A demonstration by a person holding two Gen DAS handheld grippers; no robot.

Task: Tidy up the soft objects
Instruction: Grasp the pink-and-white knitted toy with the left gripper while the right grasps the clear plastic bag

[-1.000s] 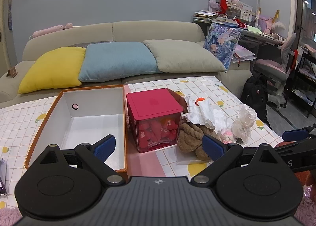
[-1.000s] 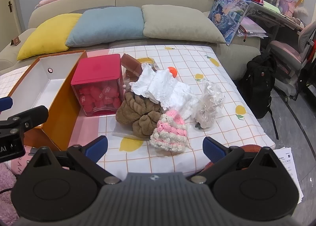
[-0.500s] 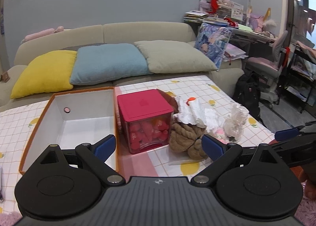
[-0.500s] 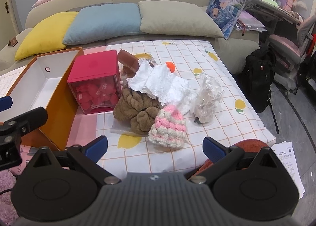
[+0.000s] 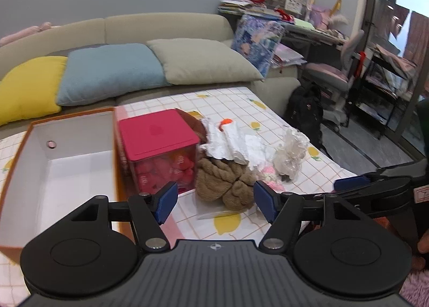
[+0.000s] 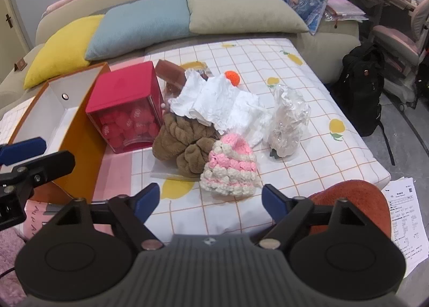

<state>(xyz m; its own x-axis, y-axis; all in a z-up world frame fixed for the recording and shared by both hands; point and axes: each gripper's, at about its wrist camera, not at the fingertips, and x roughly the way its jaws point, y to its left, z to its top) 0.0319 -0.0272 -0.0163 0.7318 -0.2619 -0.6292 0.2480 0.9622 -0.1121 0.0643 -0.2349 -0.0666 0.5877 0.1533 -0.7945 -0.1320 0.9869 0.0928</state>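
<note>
A pile of soft things lies on the checked table: a brown plush twist (image 6: 185, 146), a pink and white crochet hat (image 6: 230, 170), a white crumpled cloth (image 6: 222, 105), a clear plastic bundle (image 6: 289, 121) and a small orange ball (image 6: 232, 76). An open orange box with a white inside (image 5: 61, 167) stands at the left. My left gripper (image 5: 215, 201) is open and empty, just in front of the brown twist (image 5: 225, 183). My right gripper (image 6: 210, 201) is open and empty, just short of the crochet hat.
A red-lidded clear box of pink items (image 6: 126, 108) stands between the orange box (image 6: 77, 130) and the pile. A brown block (image 6: 171, 73) lies behind it. A sofa with yellow, blue and beige cushions (image 6: 142, 25) is behind the table. An orange stool (image 6: 354, 207) is at the near right.
Both grippers have moved forward and closer to the pile. The left view has swung right, from the orange box toward the brown twist. Both stay open.
</note>
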